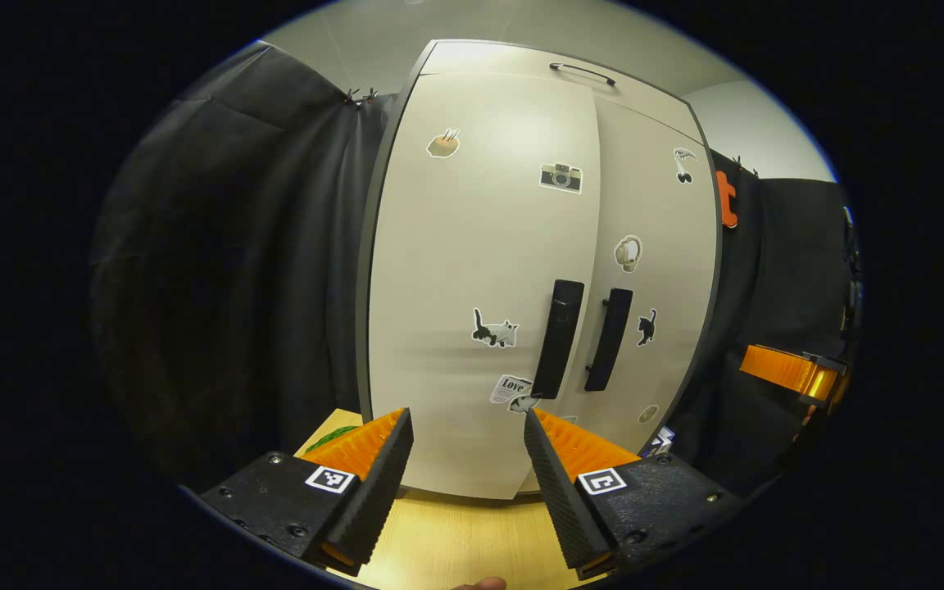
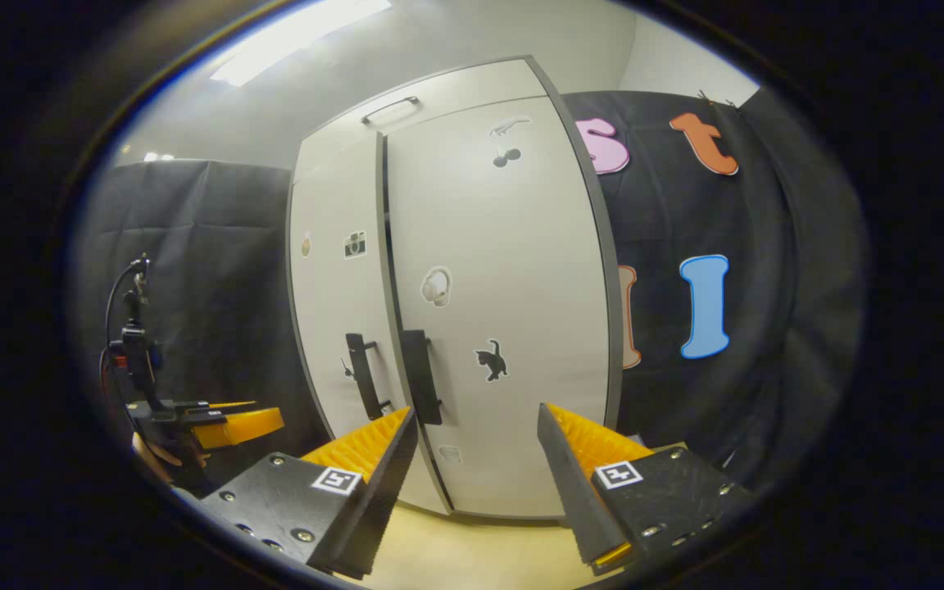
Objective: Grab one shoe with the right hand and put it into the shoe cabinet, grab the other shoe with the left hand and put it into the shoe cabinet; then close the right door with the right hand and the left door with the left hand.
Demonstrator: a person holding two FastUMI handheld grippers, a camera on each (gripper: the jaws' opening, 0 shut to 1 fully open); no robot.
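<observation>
My left gripper [image 1: 468, 426] & right gripper [image 2: 476, 422] both hang w/ jaws apart, empty, facing the shoe cabinet [image 1: 488, 270]. Left door [image 1: 480, 246] & right door [image 2: 505, 295] look closed; shoes not visible.

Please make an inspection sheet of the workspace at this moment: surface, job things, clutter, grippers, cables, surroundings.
Surface: wooden table, bare near the cabinet.
Job things: shoe cabinet upright, both doors look closed; left door handle and right door handle side by side.
Clutter: a green thing at the table's left edge, partly hidden.
Grippers: left gripper open, holding nothing; right gripper open, holding nothing.
Cables: nothing seen on the table.
Surroundings: black cloth wall.
</observation>
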